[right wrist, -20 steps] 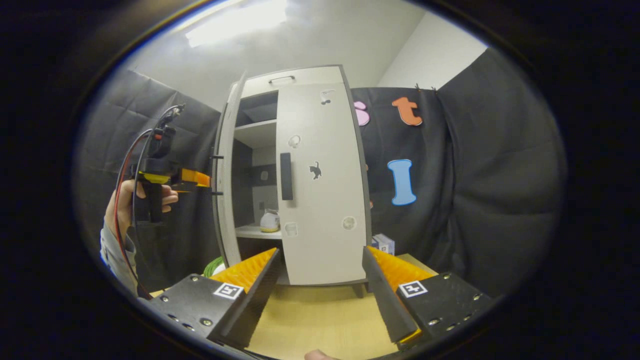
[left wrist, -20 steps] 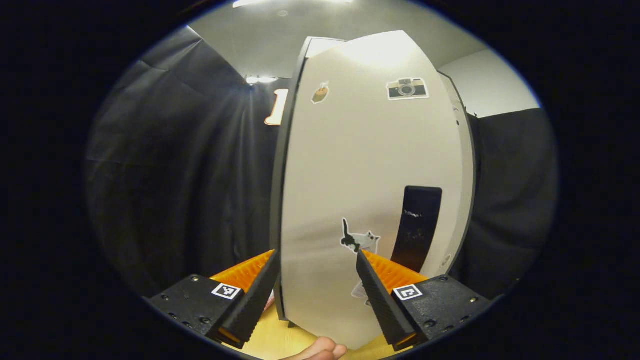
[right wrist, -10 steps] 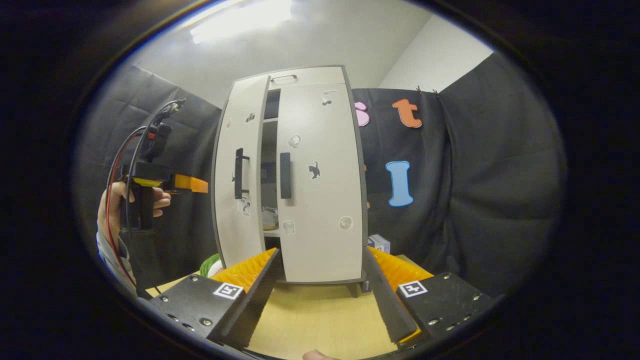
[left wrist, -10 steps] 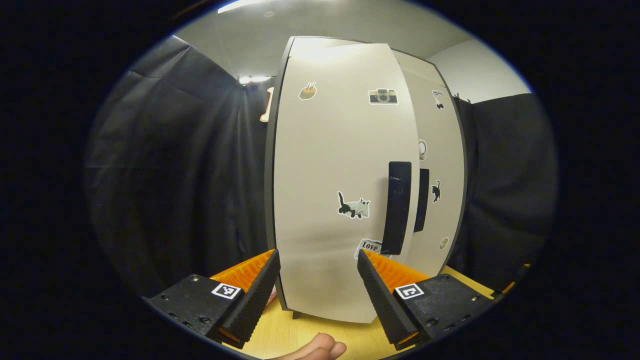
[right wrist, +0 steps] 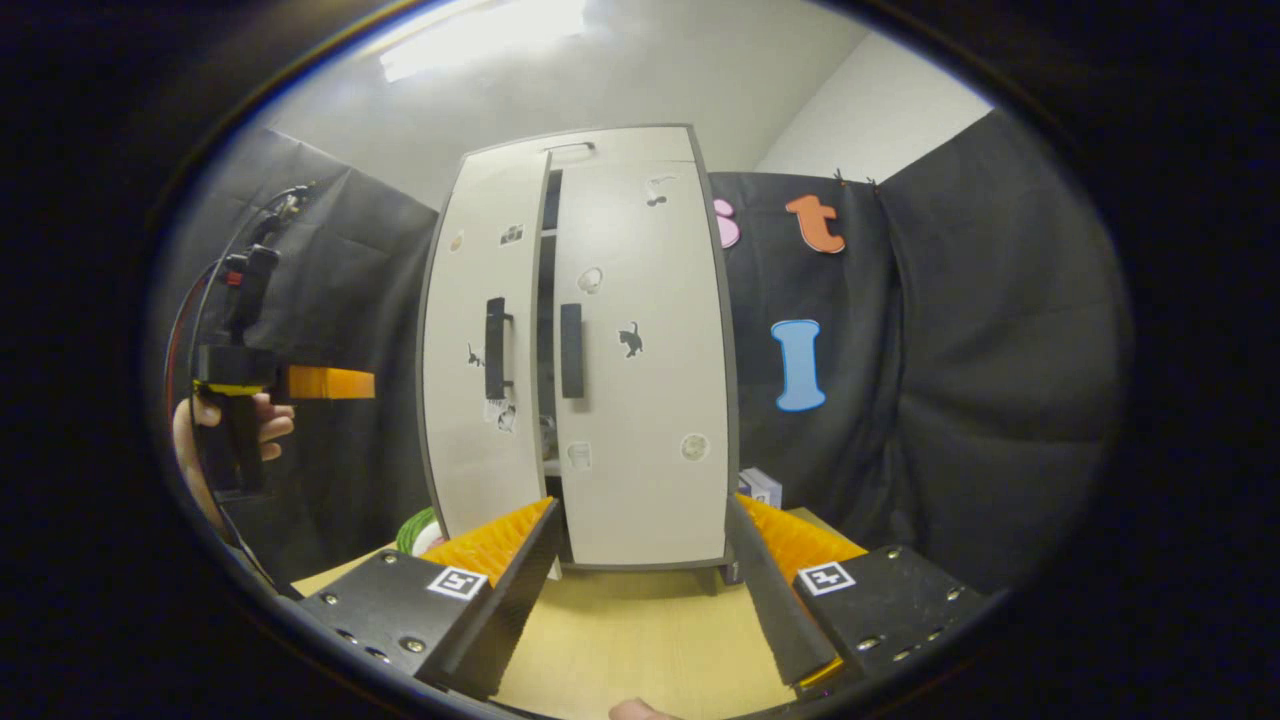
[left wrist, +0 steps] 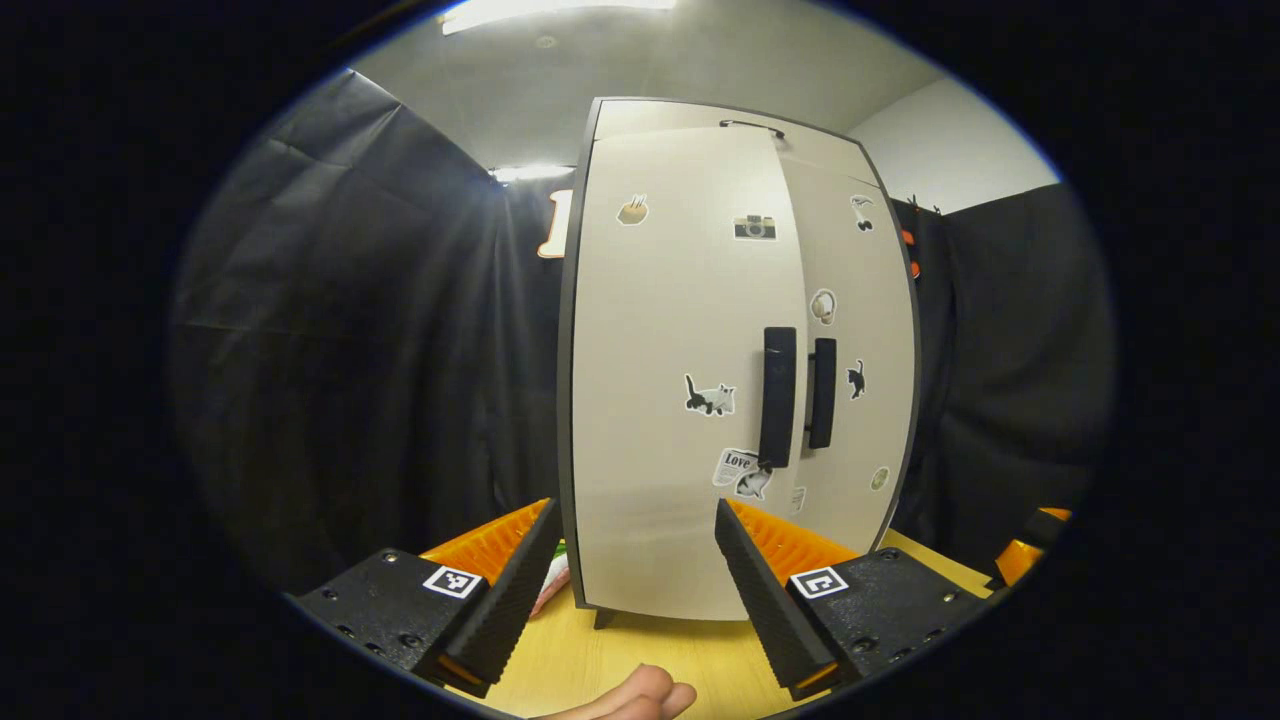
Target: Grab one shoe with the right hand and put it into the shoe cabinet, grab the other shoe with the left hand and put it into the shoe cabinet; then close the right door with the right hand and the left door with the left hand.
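1. Swinging in from its wide-open position a second ago, the left door (right wrist: pixel 478 370) is now standing almost flush with the cabinet front, and only a narrow dark slit is remaining between it and the right door (right wrist: pixel 645 360).
2. At the far left of the right gripper view, the left tongs (right wrist: pixel 318 382) are being held in a hand (right wrist: pixel 215 430), well apart from the left door and pointing toward it; in their own view the left tongs (left wrist: pixel 630 580) are gaping wide and carrying nothing.
3. Straight ahead of them the shoe cabinet (left wrist: pixel 740 370) is standing upright on the wooden surface (left wrist: pixel 640 650), its long axis vertical, and the left handle (left wrist: pixel 778 396) is lying just beside the right handle (left wrist: pixel 822 392).
4. Through the slit, the shoes are sitting too deep in shadow to make out, so I am judging them already shelved inside.
5. The left hand is the nearer one to the unfinished door, so a last push on its face, moving rightward, is looking like what remains.
6. Nothing is standing between those tongs and the door; a small box (right wrist: pixel 760 487) is resting by the cabinet's right foot, out of the way.
7. The right tongs (right wrist: pixel 640 590) are hanging back from the cabinet, spread wide and empty.
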### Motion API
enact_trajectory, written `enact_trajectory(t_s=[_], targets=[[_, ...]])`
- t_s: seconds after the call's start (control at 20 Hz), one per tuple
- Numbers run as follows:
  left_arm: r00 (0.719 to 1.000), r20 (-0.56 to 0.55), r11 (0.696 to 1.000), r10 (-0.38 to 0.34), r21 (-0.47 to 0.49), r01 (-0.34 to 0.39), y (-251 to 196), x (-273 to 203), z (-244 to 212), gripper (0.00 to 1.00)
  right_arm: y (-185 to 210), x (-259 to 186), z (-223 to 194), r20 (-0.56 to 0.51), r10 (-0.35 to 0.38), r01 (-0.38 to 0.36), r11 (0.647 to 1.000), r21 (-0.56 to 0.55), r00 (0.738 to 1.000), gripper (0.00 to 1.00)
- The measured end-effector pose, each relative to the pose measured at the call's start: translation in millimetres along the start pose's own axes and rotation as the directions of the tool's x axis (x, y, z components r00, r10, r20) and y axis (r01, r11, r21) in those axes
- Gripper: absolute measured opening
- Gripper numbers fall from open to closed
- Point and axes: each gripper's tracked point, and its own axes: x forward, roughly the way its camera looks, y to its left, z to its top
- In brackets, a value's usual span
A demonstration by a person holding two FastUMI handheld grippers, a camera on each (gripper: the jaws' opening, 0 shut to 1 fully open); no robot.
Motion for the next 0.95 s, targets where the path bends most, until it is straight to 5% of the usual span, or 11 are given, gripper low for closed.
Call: enact_trajectory(t_s=[0.5, 0.95], targets=[[1.0, 0.0, 1.0, 0.023, 0.001, -0.023, 1.6, -52.5, -35.1, 0.96, 4.3, 4.6, 8.8, -0.041, 0.052, -0.052, 0.999, 0.004, 0.998, 0.97], [0.997, 0.037, 0.998, -0.062, 0.02, 0.061, -26.0, -85.1, -35.9, 0.96, -11.3, 1.3, -2.5, -0.049, 0.022, -0.024, 0.999, -0.033, 0.999, 0.97]])
